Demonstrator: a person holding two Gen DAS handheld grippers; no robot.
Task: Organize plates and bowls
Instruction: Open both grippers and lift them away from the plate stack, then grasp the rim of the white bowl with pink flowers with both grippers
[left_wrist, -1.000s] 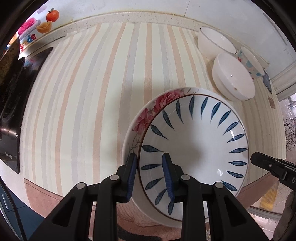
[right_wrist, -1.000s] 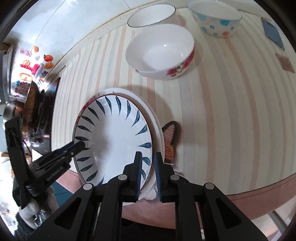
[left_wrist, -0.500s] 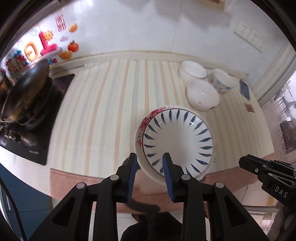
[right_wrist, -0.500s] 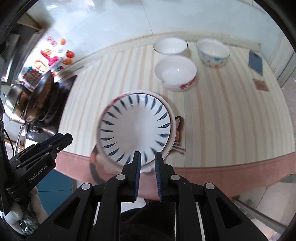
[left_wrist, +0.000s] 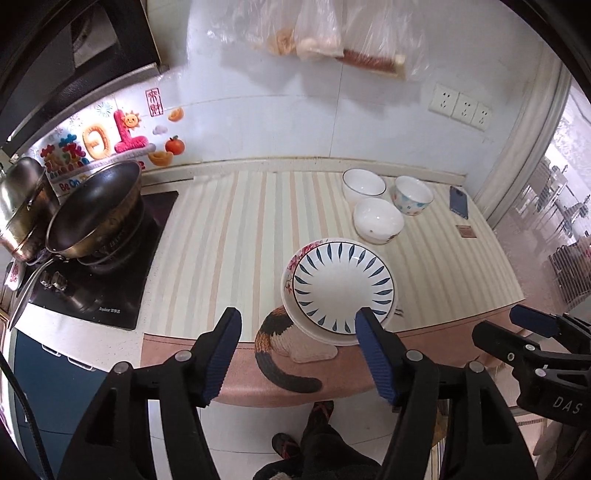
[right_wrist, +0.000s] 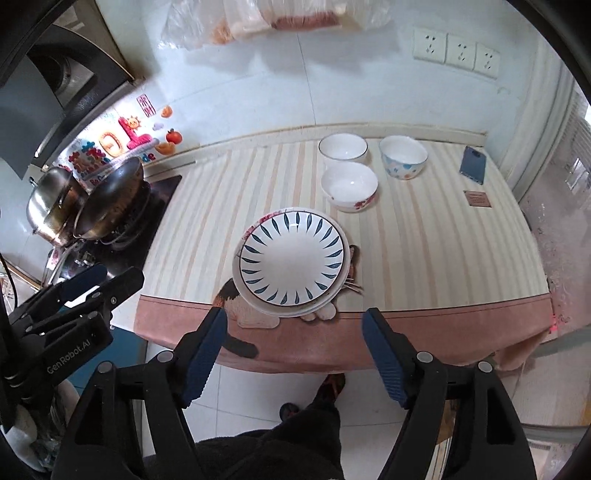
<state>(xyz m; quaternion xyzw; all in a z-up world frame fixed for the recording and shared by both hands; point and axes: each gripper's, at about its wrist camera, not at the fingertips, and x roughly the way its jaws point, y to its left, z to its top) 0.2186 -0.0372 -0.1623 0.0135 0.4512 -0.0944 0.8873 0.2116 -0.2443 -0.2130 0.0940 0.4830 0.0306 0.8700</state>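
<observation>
With the blue-leaf plate (right_wrist: 293, 256) stacked on the floral plate (left_wrist: 295, 260) just ahead of both open, empty pairs of fingers (left_wrist: 364, 330), the plates seem done; next, probably nesting the three bowls (right_wrist: 349, 184) beyond.

One plate (right_wrist: 293, 254) lies stacked on another plate (right_wrist: 334, 295) at the counter's (right_wrist: 424, 258) front edge. Behind them to the right sit three bowls (right_wrist: 349, 184) — two at the back, one in front. A stove (left_wrist: 110, 280) stands left.
</observation>
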